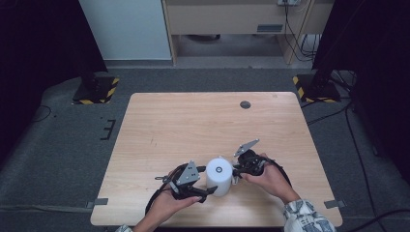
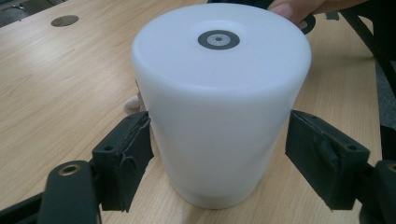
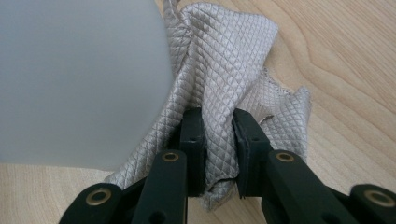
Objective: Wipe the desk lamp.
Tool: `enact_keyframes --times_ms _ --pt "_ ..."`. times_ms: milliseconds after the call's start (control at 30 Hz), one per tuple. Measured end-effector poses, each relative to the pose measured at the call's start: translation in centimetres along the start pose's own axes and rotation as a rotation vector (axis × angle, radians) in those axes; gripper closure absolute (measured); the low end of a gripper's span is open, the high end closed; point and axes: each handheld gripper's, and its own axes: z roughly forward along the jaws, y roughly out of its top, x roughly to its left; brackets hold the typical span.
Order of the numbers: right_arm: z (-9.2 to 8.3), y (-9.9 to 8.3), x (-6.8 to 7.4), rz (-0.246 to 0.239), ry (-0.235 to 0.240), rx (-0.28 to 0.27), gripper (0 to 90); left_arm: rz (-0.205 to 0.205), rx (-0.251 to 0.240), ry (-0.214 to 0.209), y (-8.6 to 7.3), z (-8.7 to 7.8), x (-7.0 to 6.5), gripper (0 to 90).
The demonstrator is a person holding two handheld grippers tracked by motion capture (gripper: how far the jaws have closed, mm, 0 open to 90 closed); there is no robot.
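Note:
A white cylinder [image 1: 219,176] with a small dark ring on its top stands upright near the table's front edge. My left gripper [image 1: 205,187] comes at it from the left. In the left gripper view its jaws stand wide on either side of the cylinder [image 2: 219,102], pads against the wall, so the left gripper [image 2: 217,135] is shut on it. My right gripper [image 1: 237,171] is at the cylinder's right side. In the right gripper view it [image 3: 218,126] is shut on a grey quilted cloth [image 3: 224,60], which lies bunched against the cylinder [image 3: 70,79].
The wooden table [image 1: 193,121] has a round dark grommet [image 1: 245,104] near its far edge. Two stands with yellow-black striped bases [image 1: 94,89] [image 1: 316,87] sit on the floor beyond the far corners. Cables trail on the floor at right.

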Motion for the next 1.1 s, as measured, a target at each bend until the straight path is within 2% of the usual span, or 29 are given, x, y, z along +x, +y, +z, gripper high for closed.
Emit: enact_keyframes --times_ms 233,567,600,967,1100 --pt "-0.4 0.0 0.0 0.011 0.009 -0.013 76.1 0.001 0.000 0.000 0.0 0.0 0.0 22.3" --pt "-2.3 0.3 0.0 0.001 0.034 -0.078 76.1 0.002 0.002 0.002 0.0 0.0 0.0 22.3" --pt "-2.5 0.4 0.1 0.011 0.034 -0.083 76.1 0.002 0.003 0.001 0.0 0.0 0.0 22.3" --pt "-5.8 2.3 0.9 -0.035 0.020 -0.168 76.0 0.004 0.006 0.003 0.0 0.1 -0.1 22.0" --pt "-6.0 2.5 1.0 -0.044 0.015 -0.170 76.0 0.005 0.007 0.003 0.0 0.1 -0.1 21.9"
